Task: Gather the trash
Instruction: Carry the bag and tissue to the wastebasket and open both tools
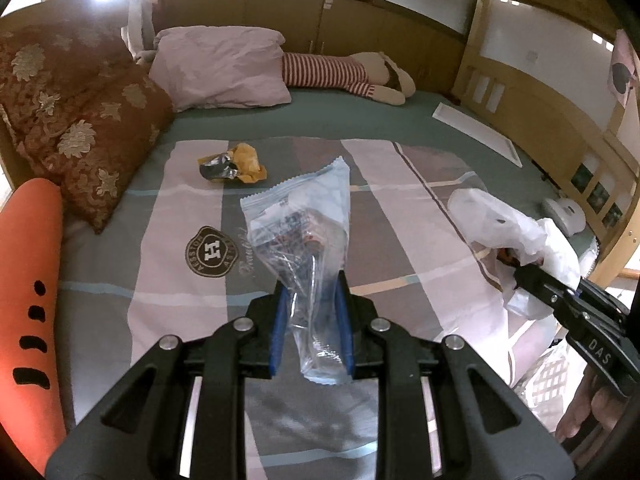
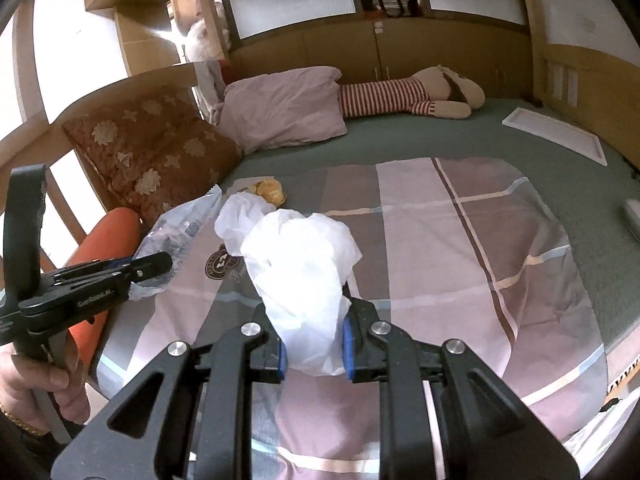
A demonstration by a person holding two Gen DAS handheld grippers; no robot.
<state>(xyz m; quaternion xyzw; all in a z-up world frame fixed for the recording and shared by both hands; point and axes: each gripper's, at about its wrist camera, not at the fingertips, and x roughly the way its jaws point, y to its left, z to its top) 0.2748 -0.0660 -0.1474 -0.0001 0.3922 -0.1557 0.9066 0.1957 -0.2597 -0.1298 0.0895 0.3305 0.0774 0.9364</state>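
My left gripper [image 1: 310, 312] is shut on a clear and pale-blue plastic wrapper [image 1: 304, 236], held above the striped blanket [image 1: 168, 280]. It also shows in the right wrist view [image 2: 156, 268], with the wrapper [image 2: 180, 224]. My right gripper [image 2: 314, 344] is shut on a white plastic bag [image 2: 298, 264], held up over the bed. The bag also shows at the right of the left wrist view [image 1: 516, 232], with the right gripper [image 1: 520, 270]. A crumpled yellow and silver wrapper [image 1: 232, 164] lies on the blanket further back; it also shows in the right wrist view [image 2: 270, 191].
Brown floral cushions [image 1: 80, 120], a pink pillow [image 1: 224, 66] and a striped plush toy [image 1: 340, 72] lie at the bed's head. An orange bolster [image 1: 28, 280] is at the left. A white flat board [image 1: 476, 130] lies by the wooden frame at the right.
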